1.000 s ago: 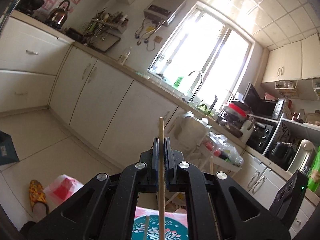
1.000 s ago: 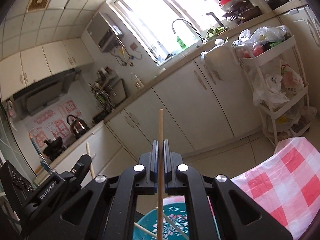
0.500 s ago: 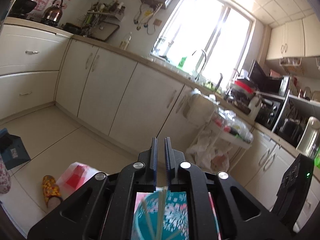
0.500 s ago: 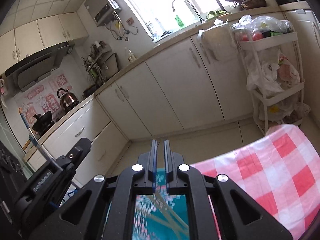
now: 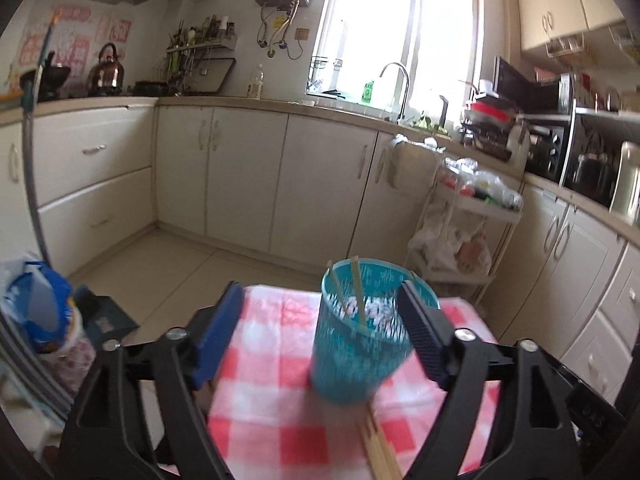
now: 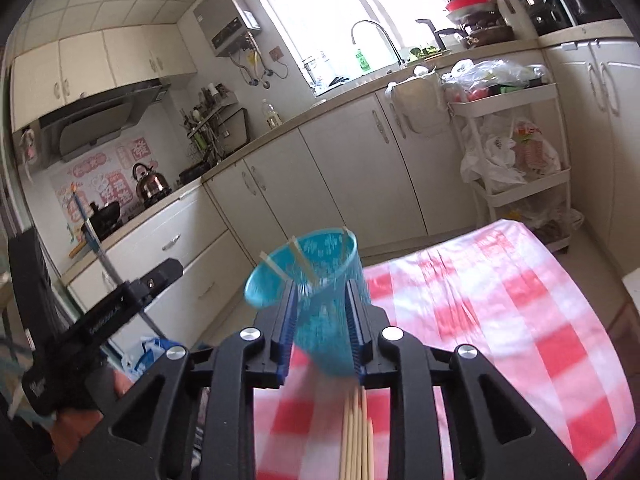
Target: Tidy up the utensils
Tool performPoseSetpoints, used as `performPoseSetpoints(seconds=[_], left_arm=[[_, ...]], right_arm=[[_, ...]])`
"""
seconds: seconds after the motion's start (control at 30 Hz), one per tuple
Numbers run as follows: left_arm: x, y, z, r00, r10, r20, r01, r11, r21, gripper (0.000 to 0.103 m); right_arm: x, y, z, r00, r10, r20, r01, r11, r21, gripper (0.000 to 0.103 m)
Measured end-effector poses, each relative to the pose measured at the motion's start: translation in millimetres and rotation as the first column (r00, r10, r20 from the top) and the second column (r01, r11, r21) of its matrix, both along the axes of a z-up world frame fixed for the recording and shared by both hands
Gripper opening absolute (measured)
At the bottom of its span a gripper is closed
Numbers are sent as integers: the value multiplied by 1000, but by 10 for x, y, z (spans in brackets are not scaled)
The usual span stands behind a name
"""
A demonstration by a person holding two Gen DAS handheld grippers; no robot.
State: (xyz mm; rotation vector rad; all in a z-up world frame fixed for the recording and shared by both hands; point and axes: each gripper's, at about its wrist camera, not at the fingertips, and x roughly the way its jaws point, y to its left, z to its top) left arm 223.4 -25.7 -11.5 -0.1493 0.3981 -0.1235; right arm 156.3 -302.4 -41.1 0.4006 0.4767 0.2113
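Standing on the checked tabletop (image 5: pixel 280 432): one teal cup (image 5: pixel 360 340), upright, holding a few chopsticks (image 5: pixel 356 292) that lean on its rim.

Loose stock: a bundle of chopsticks (image 6: pixel 356 436) lying flat on the cloth just in front of the cup, ends toward the cameras; in the left view only a couple (image 5: pixel 380 452) show.

Left tool (image 5: pixel 320 332): jaws opening, spread wide, nothing gripped. The cup appears between the blue pads but beyond them, untouched.

Right tool (image 6: pixel 320 320): jaws opening, a narrow gap so far, nothing pinched. The cup sits in line with the gap, apparently behind it; contact cannot be ruled out because of blur.

Step in hand, as judged: fetching the next sticks from the bundle for the cup.

Handling notes:
- Lower each tool onto a single stick, pads on either side of its shaft.
- Pinch near mid-length so it hangs steady.
- Keep clear of the cup wall; it looks light and could tip.
- Release only with the tip inside the rim.
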Motion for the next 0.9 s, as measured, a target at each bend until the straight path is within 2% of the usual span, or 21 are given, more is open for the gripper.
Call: performPoseSetpoints(seconds=[0.1,0.2,0.53,0.9], left_arm=[[-283,-60,16,1000,-2,2,2,998,55,86],[-508,-109,49,1000,-14,6,14,996,89,88],[-937,-184,203,999,-36,20,34,993,112,92],[-1103,-171,300,999,-46,21,43,991,126,95]], right_arm=[[-233,68,-28,1000,11,-7,-11,1000,-25,30],[-408,133,-48,999,26,-19,-27,999,-41,30],[-744,173,-44,999,30,-39,-33,998,-58,30],[-942,154,-17,999,21,-45,-24,997,-71,33]])
